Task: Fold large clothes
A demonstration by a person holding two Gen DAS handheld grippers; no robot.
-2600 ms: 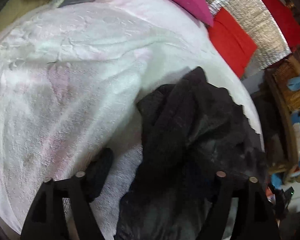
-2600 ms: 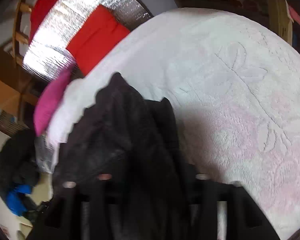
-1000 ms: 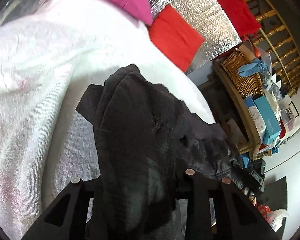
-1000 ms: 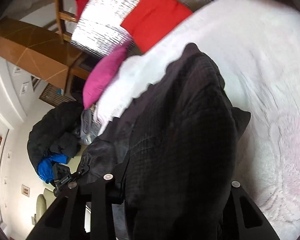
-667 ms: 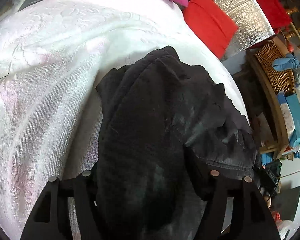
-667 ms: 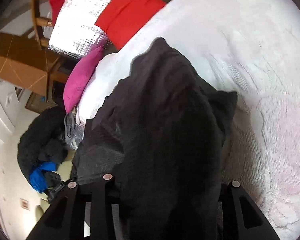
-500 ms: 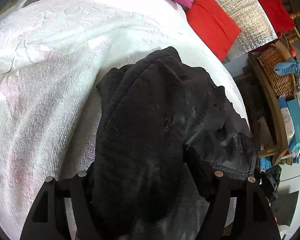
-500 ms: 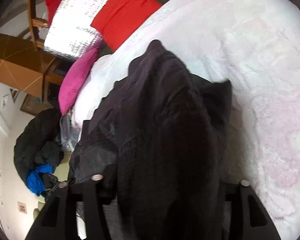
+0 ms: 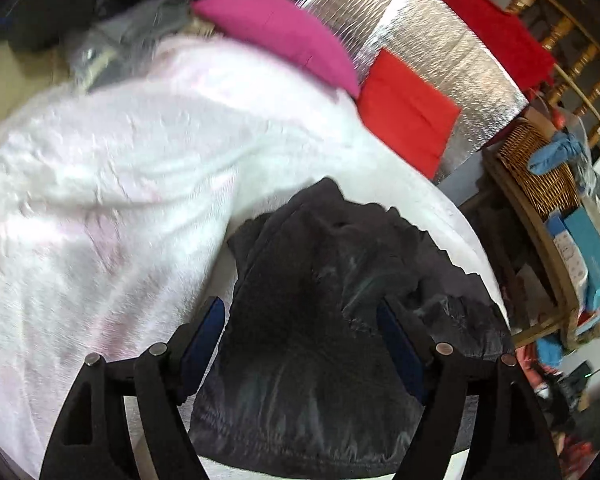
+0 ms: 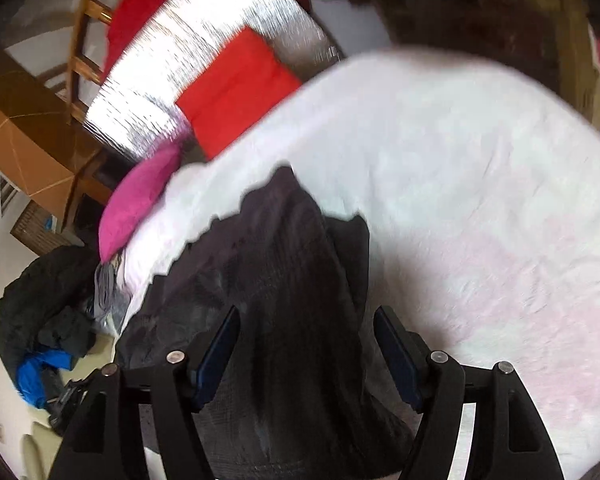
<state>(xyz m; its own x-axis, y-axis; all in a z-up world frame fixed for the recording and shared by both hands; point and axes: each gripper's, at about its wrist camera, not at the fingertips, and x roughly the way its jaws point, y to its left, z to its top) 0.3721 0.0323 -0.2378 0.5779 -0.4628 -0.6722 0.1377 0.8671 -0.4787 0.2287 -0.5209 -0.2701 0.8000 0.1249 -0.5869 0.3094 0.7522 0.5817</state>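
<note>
Both grippers, left gripper [image 9: 300,320] and right gripper [image 10: 306,340], have released the dark garment [image 9: 320,300] on the bed [image 9: 100,200]; jaws opening astride it. Withdrawing carelessly could snag the fold beside the bed's edge.

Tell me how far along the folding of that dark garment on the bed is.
Done: the dark garment lies bunched in a narrow stack on the white bedspread. In hand: nothing gripped; the left gripper and right gripper straddle it, jaws opening. Left: whether another fold follows can't be told.

Black garment [image 9: 320,320] — white-pink bedspread [image 9: 100,200]
</note>
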